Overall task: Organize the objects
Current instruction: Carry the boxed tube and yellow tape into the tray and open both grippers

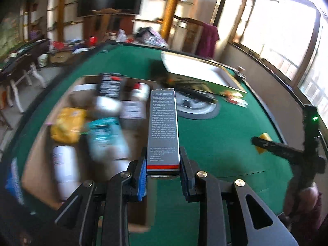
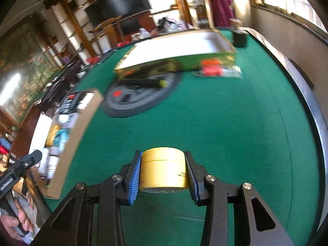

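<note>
My left gripper (image 1: 163, 162) is shut on a long grey box (image 1: 163, 131) with small print and a red stripe, held above the right edge of an open cardboard box (image 1: 37, 153). That cardboard box holds several bottles and packets, among them a yellow packet (image 1: 66, 124) and a teal tube (image 1: 104, 137). My right gripper (image 2: 164, 164) is shut on a round yellow jar (image 2: 164, 170) above the green felt table (image 2: 225, 123). The cardboard box also shows in the right wrist view (image 2: 82, 127) at the left. The right gripper shows in the left wrist view (image 1: 287, 151).
A green-and-gold box with a white inside (image 2: 180, 49) lies at the table's far side over a round grey device (image 2: 141, 98). Orange-red packets (image 2: 213, 67) lie beside it. A black cup (image 2: 239, 38) stands at the far right. The table's raised rim (image 2: 307, 106) runs along the right.
</note>
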A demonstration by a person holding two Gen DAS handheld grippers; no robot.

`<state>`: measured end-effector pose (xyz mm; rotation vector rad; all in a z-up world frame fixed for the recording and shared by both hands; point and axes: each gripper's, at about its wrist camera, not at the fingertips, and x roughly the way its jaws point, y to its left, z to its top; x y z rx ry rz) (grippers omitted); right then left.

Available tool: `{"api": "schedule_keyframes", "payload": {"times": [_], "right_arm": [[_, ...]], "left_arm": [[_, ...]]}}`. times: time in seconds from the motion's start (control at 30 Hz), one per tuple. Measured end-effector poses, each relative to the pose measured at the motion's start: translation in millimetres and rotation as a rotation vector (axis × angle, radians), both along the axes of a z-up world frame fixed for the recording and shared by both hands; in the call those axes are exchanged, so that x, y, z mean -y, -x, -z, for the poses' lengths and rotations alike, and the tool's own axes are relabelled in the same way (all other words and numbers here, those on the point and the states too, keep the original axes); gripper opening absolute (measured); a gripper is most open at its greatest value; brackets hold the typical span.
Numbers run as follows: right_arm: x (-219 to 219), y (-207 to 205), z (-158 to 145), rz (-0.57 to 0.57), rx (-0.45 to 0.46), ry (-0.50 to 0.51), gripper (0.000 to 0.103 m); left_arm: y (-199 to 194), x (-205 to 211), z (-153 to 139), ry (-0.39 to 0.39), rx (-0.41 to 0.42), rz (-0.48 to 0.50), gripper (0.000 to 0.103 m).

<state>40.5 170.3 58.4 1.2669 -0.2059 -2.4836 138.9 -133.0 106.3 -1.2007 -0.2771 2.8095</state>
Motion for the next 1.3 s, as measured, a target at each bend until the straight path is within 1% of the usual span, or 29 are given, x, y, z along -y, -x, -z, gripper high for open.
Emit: {"api": "schedule_keyframes", "payload": {"times": [0.13, 0.3, 0.37, 0.47, 0.57, 0.67, 0.73, 0.87, 0.97, 1.1, 1.3], "right_arm": [[43.4, -6.5, -19.5, -0.094, -0.019, 0.007, 0.043], [108.5, -10.8, -31.9, -0.226, -0.001, 0.043, 0.043], [137.4, -10.5, -32.2, -0.278, 0.016, 0.05, 0.044], [178.9, -9.9, -30.4, -0.333, 0.03, 0.027, 0.044], [216.1, -3.8, -24.0, -0.367, 0.05, -0.008, 0.044], [243.9, 4.9, -13.5, -0.383, 0.071, -0.048, 0.044], [256.0, 10.7, -7.6, -0.385, 0.079, -0.07, 0.044], [274.3, 28.0, 3.7, -0.374, 0.097, -0.098, 0.044], [279.6, 35.4, 7.6, -0.36, 0.107, -0.11, 0.044], [283.4, 44.7, 19.3, -0.345, 0.143, -0.11, 0.044], [284.3, 48.0, 26.9, -0.338, 0.154, -0.124, 0.044]], "left_arm": [[-19.0, 43.9, 1.3, 0.019, -0.01, -0.091, 0.026], [-24.8, 80.8, 13.9, 0.0, 0.012, -0.16, 0.026], [-22.9, 87.0, 20.3, -0.005, 0.024, -0.166, 0.026], [-17.7, 91.4, 30.5, -0.006, 0.043, -0.172, 0.026], [-11.7, 96.1, 37.1, -0.018, 0.055, -0.179, 0.026], [-6.0, 98.4, 40.5, -0.008, 0.058, -0.185, 0.026], [-3.1, 98.5, 40.2, 0.006, 0.052, -0.188, 0.027], [1.4, 100.0, 40.3, 0.004, 0.048, -0.19, 0.027], [3.7, 102.4, 40.9, 0.0, 0.043, -0.191, 0.027], [7.2, 103.7, 41.8, 0.007, 0.037, -0.198, 0.027], [10.2, 105.5, 42.9, 0.026, 0.032, -0.211, 0.027]]}}
